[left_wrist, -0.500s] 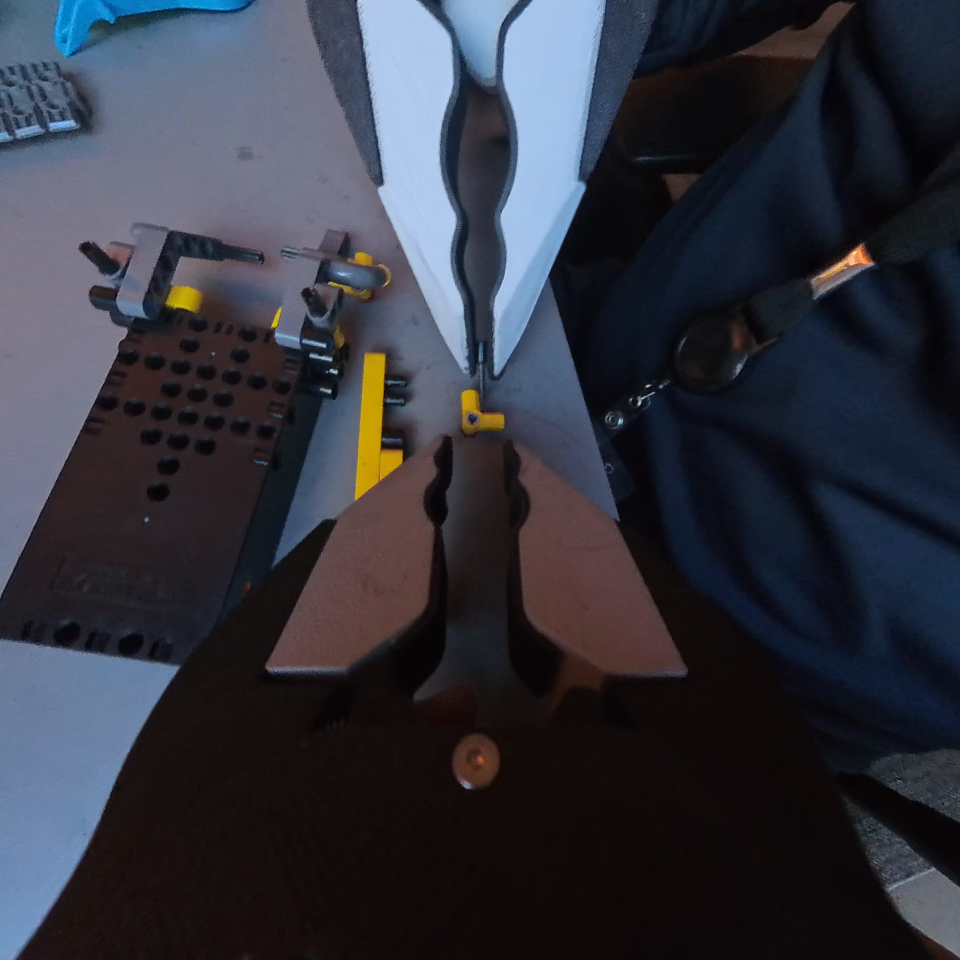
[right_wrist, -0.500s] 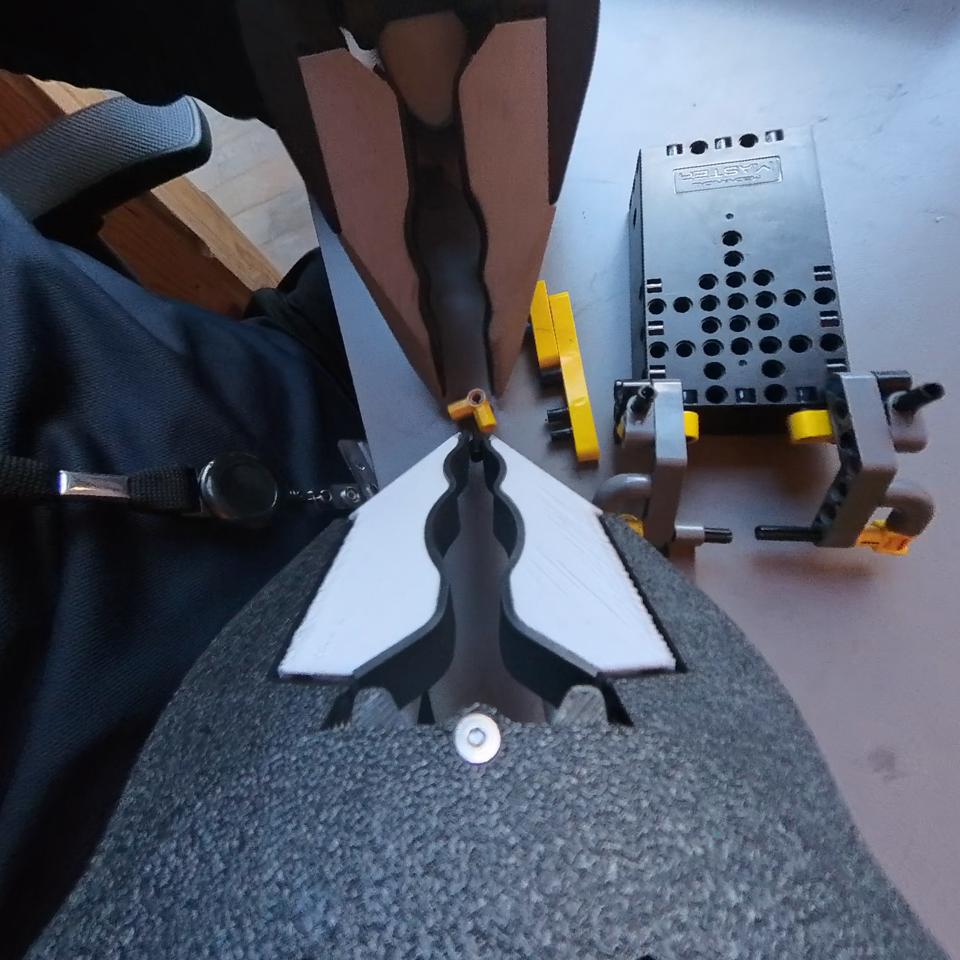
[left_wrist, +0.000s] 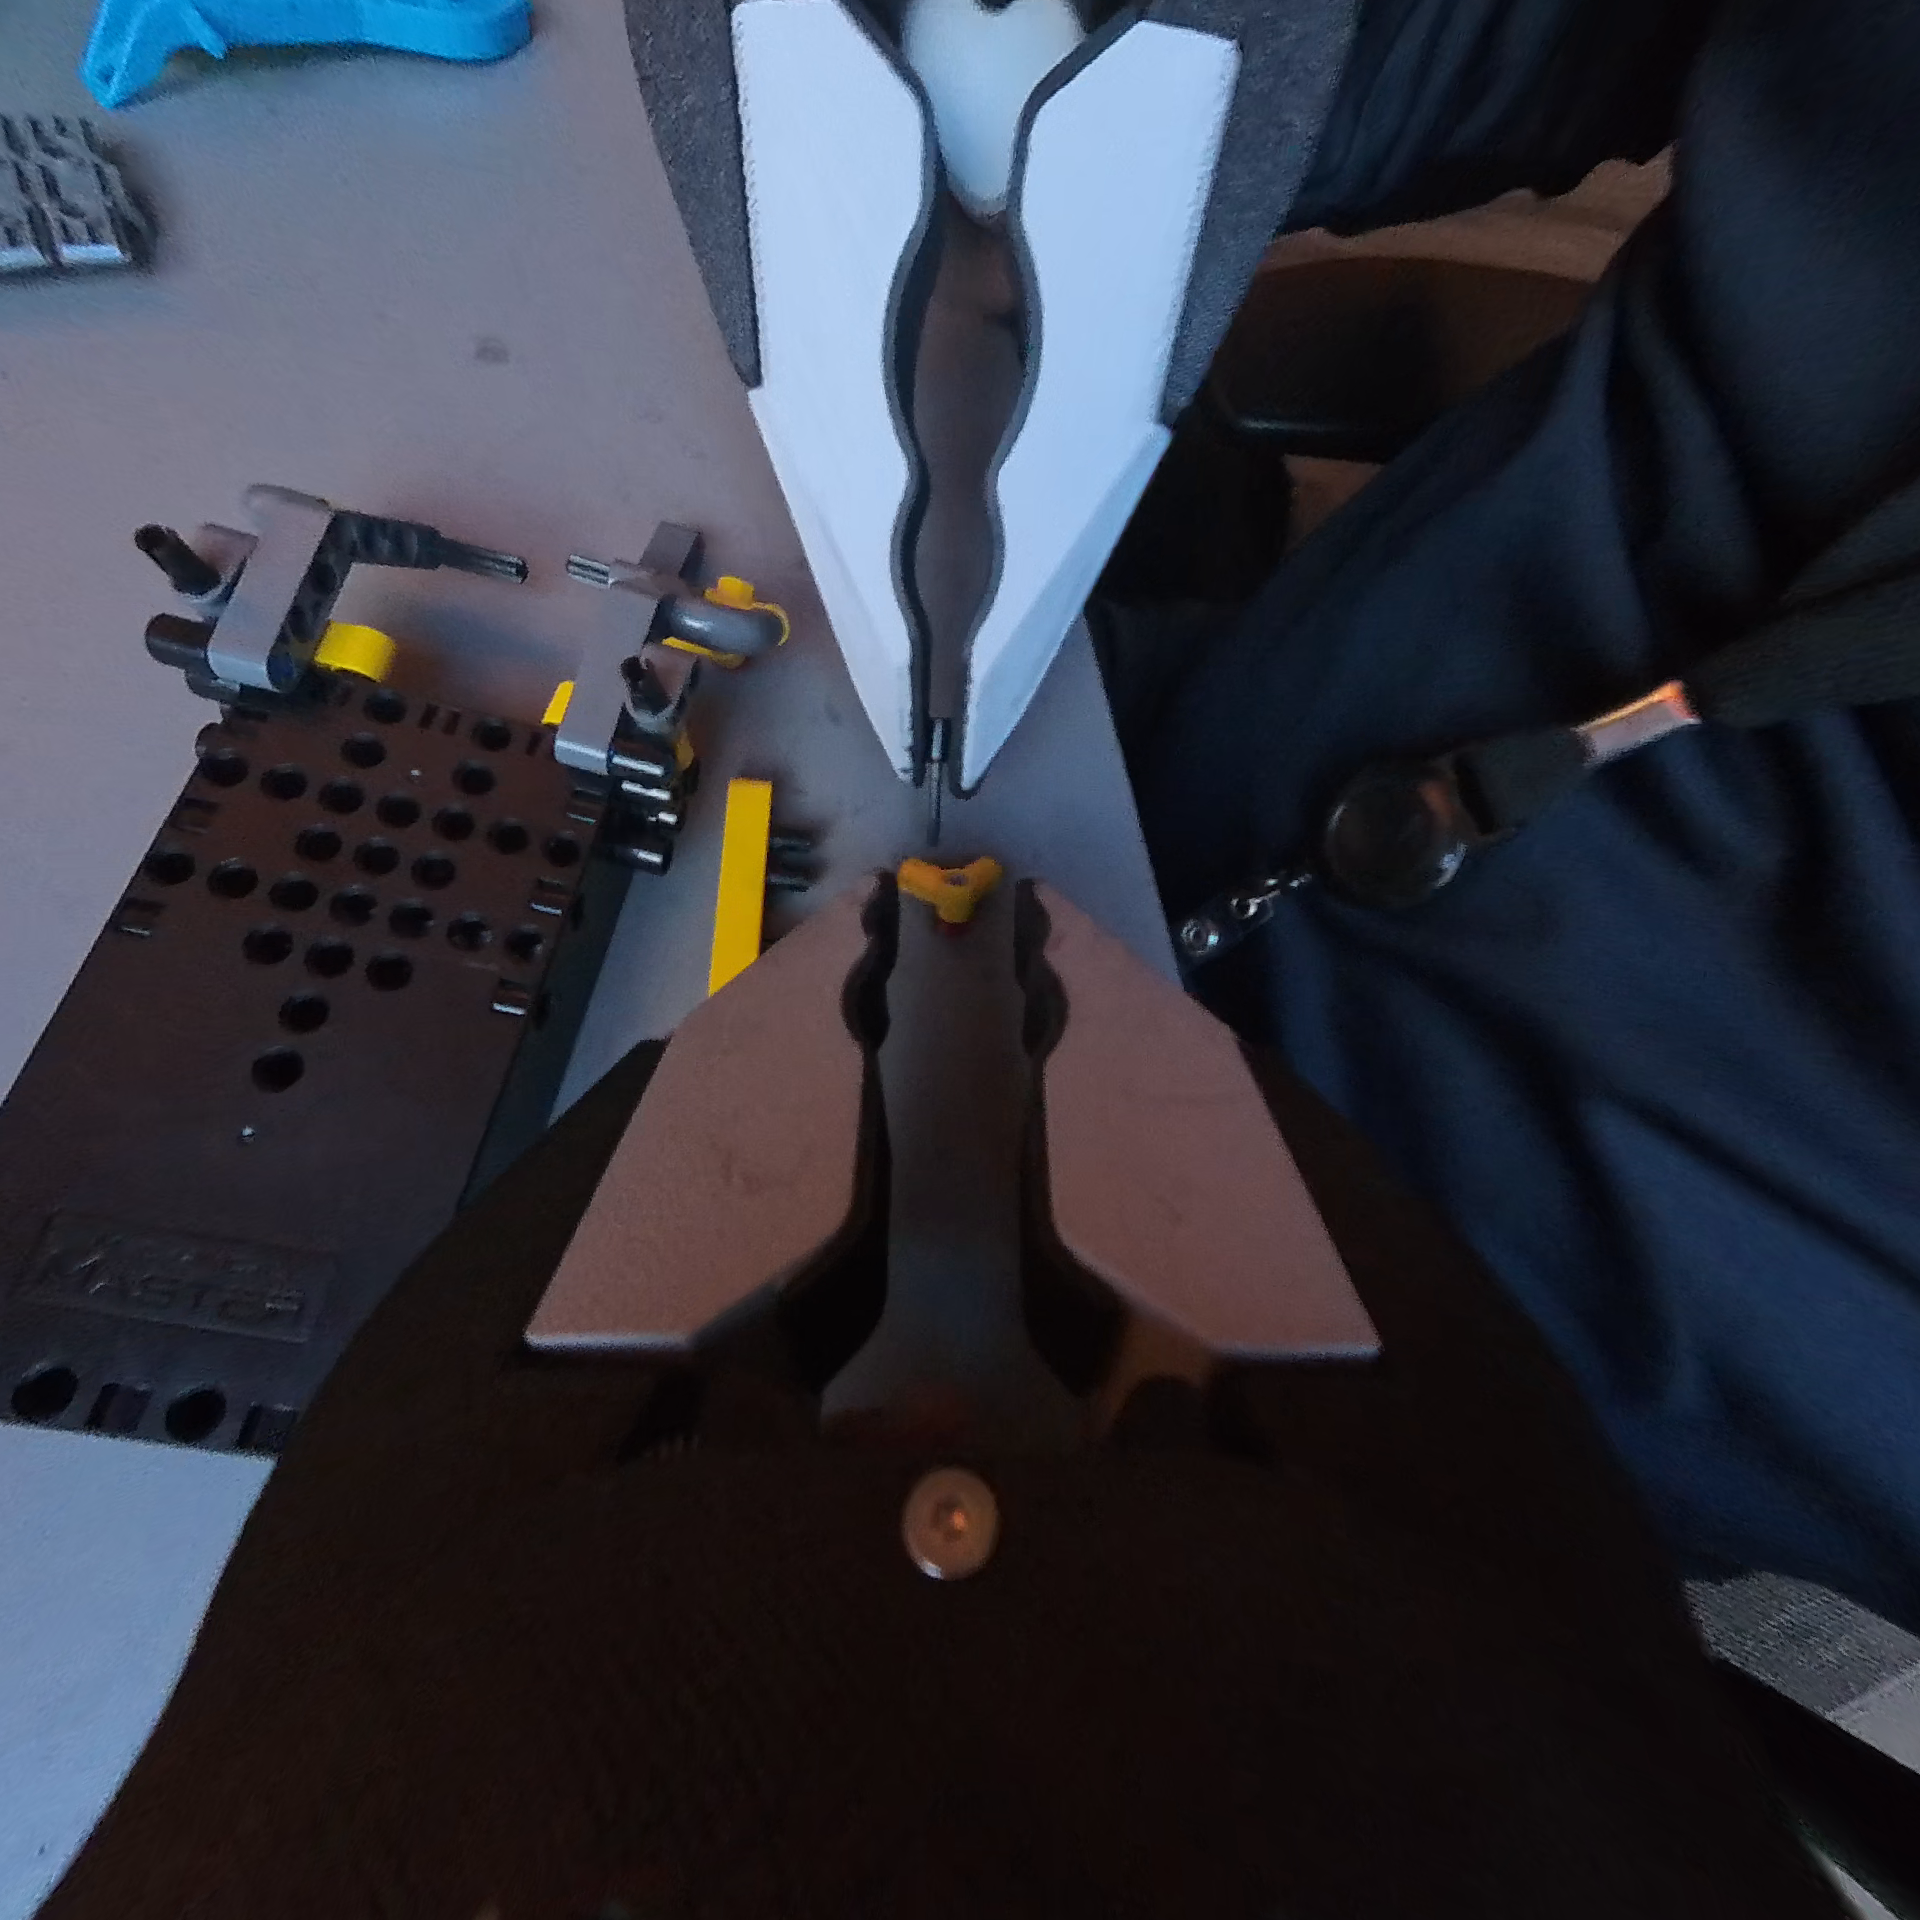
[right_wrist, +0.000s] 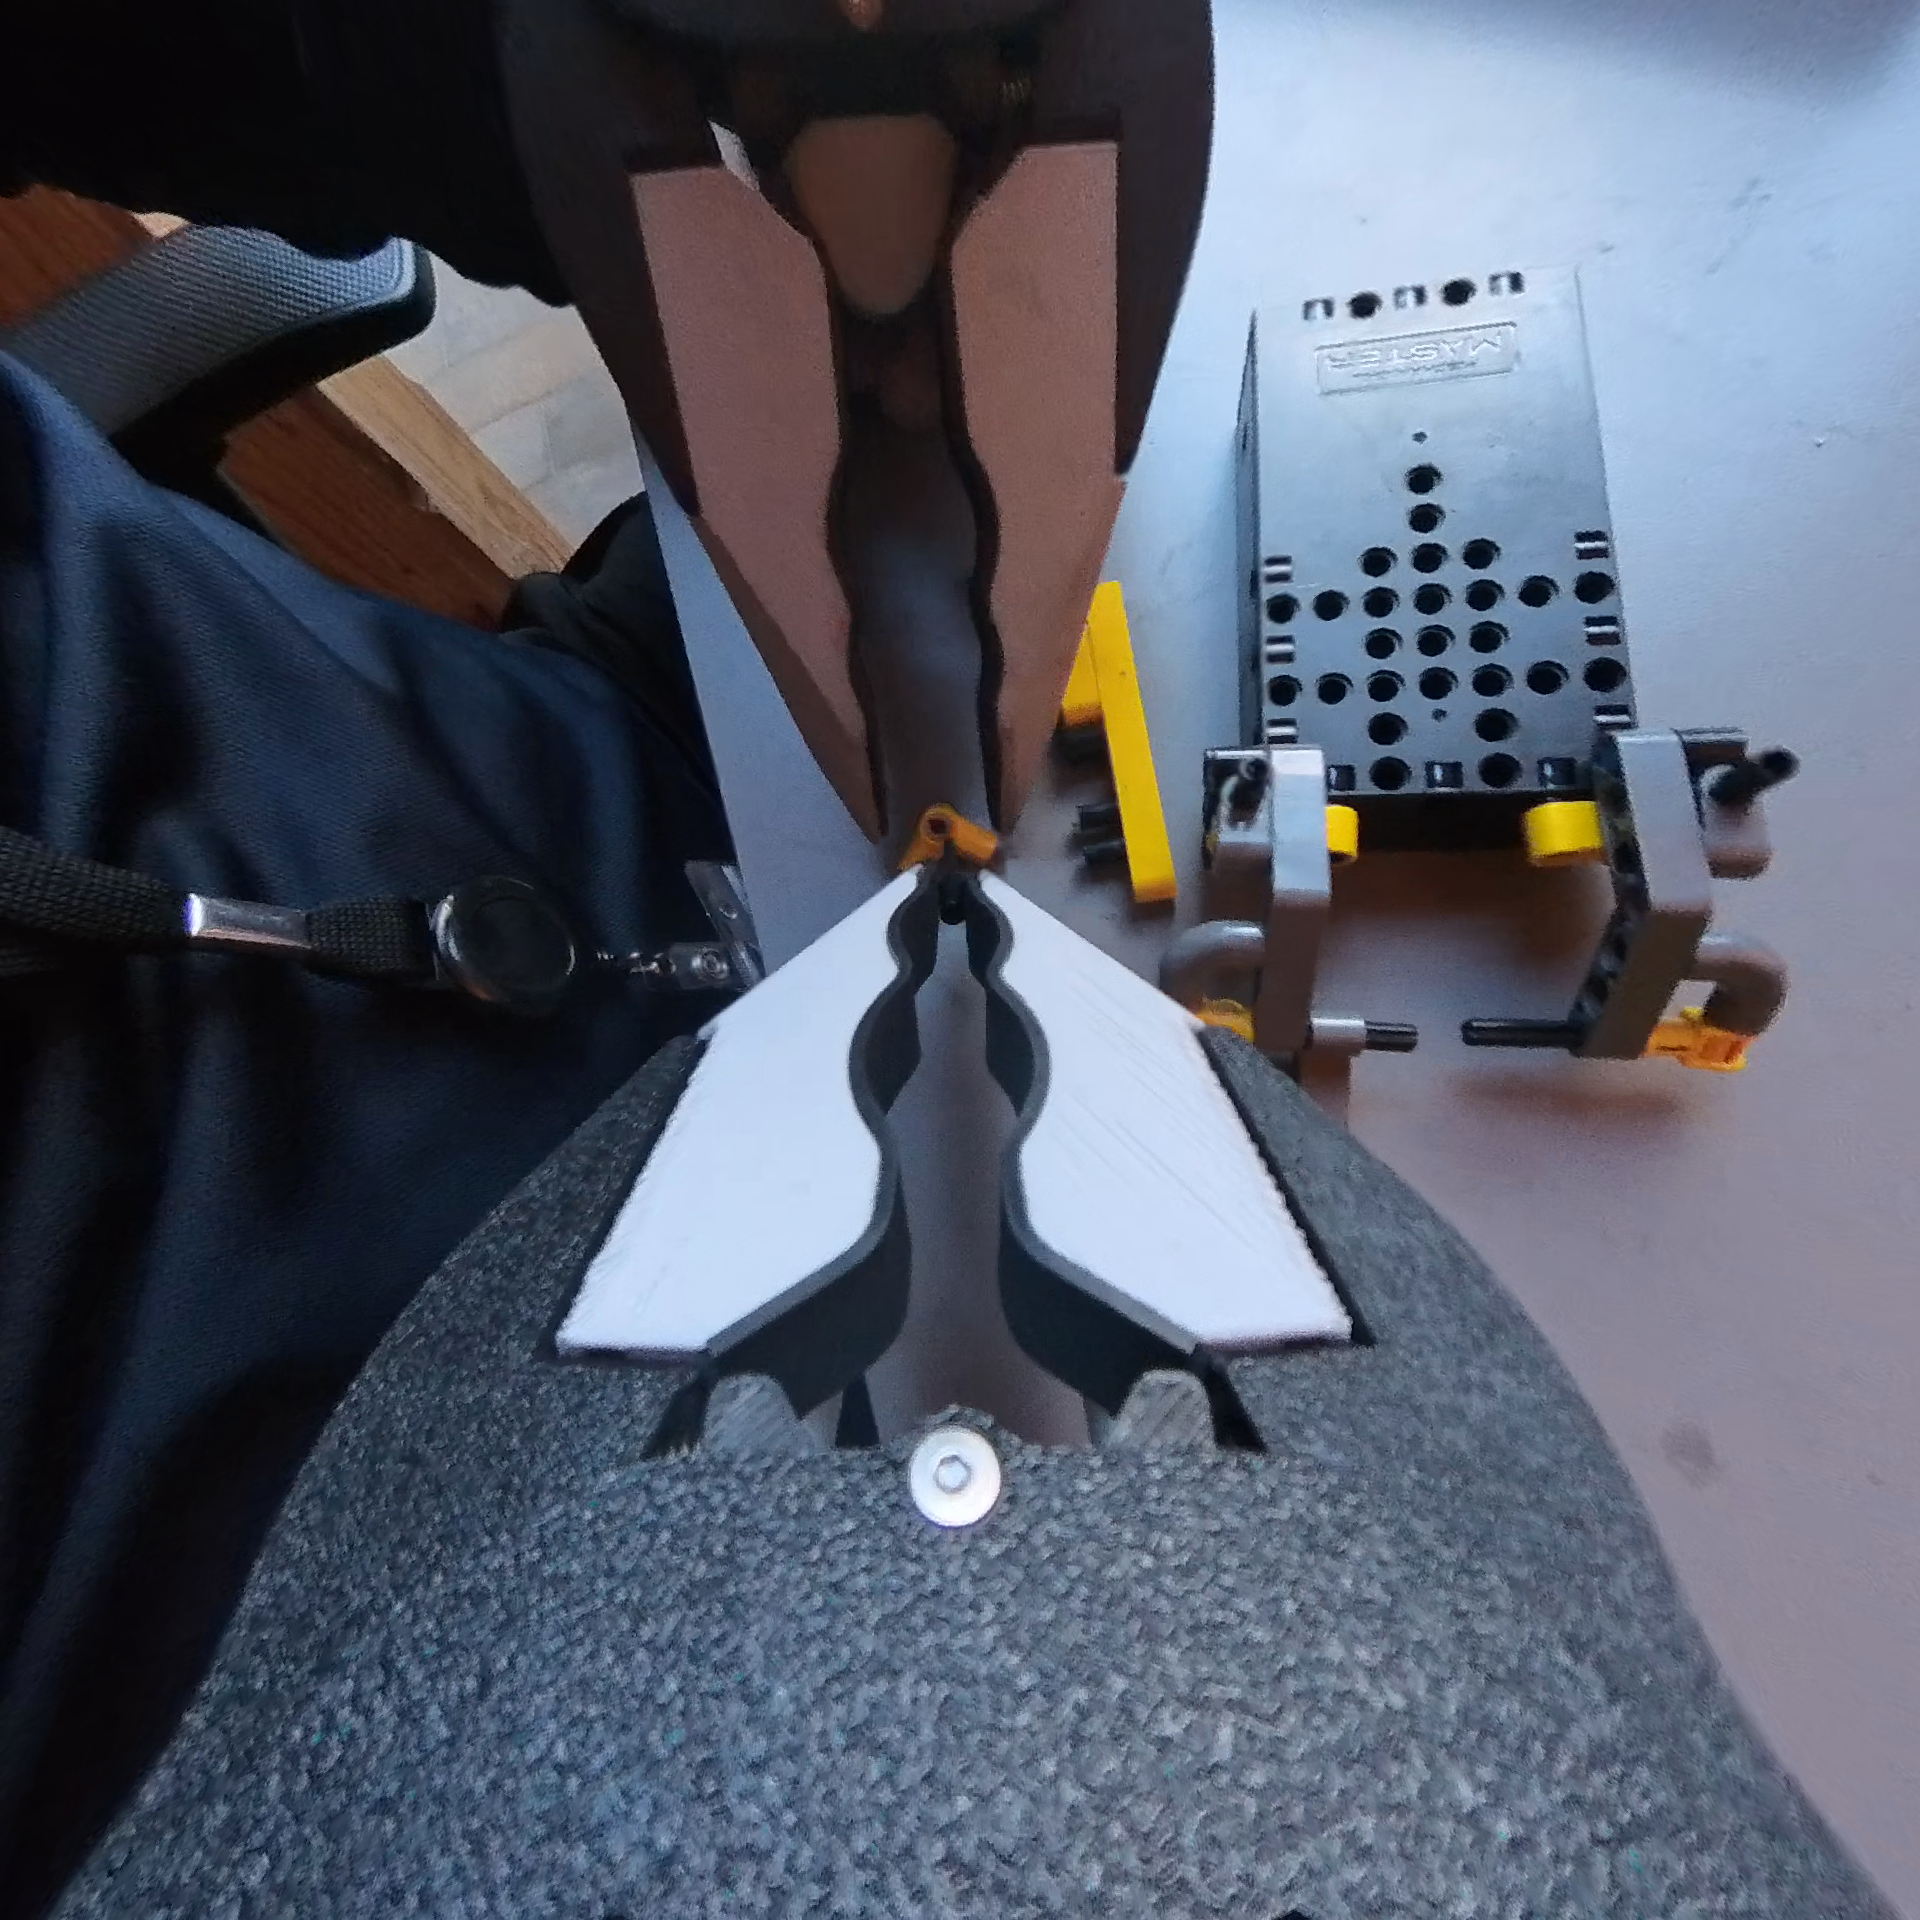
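In the left wrist view, the small yellow plastic angle connector (left_wrist: 948, 885) now sits between the tips of the brown-fingered left gripper (left_wrist: 951, 906) instead of just beyond them. The jaws are narrowly parted, and I cannot tell whether they clamp it. At 12 o'clock the white-fingered right gripper (left_wrist: 938, 764) pinches a thin black pin (left_wrist: 935, 805), now just clear of the connector. In the right wrist view pin and connector look touching, and the black perforated plastic block (right_wrist: 1434, 623) at 2 o'clock bears an embossed brand plate.

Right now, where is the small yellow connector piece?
In the left wrist view the yellow connector sits between the left gripper's fingertips, just below the black pin held by the right gripper.
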